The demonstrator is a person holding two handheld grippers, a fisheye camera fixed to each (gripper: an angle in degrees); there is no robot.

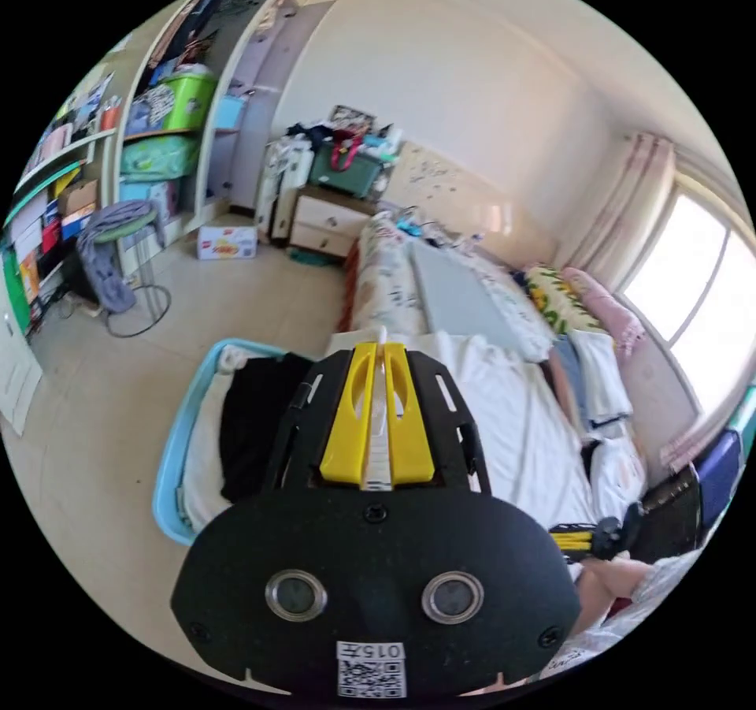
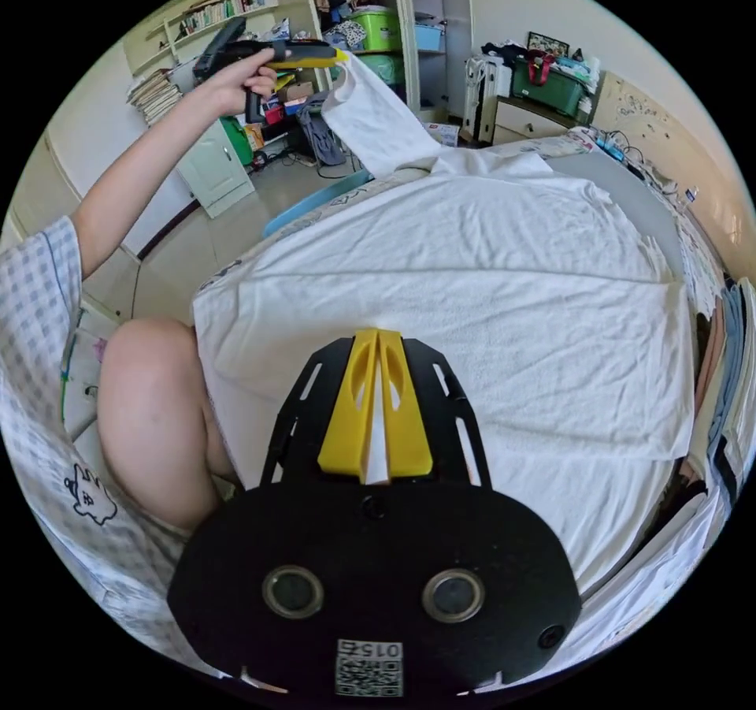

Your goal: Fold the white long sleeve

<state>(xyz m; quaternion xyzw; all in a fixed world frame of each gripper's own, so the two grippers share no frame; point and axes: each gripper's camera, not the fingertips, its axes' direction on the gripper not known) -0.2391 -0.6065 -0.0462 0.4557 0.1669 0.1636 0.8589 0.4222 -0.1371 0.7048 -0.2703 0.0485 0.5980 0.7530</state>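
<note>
The white long sleeve (image 2: 472, 284) lies spread flat on the bed, collar toward the far end. One of its sleeves (image 2: 370, 115) is lifted off the bed's edge, and my left gripper (image 2: 340, 56), held in a hand, is shut on the cuff. In the left gripper view the yellow jaws of the left gripper (image 1: 383, 345) pinch a strip of white cloth, with the shirt (image 1: 504, 418) below. My right gripper (image 2: 376, 337) is shut and hovers low over the shirt's lower half, with no cloth bunched at its tips. It also appears as the right gripper (image 1: 561, 538) near the hem.
A blue basket (image 1: 175, 442) with black and white clothes stands on the floor beside the bed. Folded clothes (image 1: 598, 379) are stacked along the window side. The person's knee (image 2: 150, 418) rests at the bed's near corner. A stool (image 1: 126, 269) and shelves stand further off.
</note>
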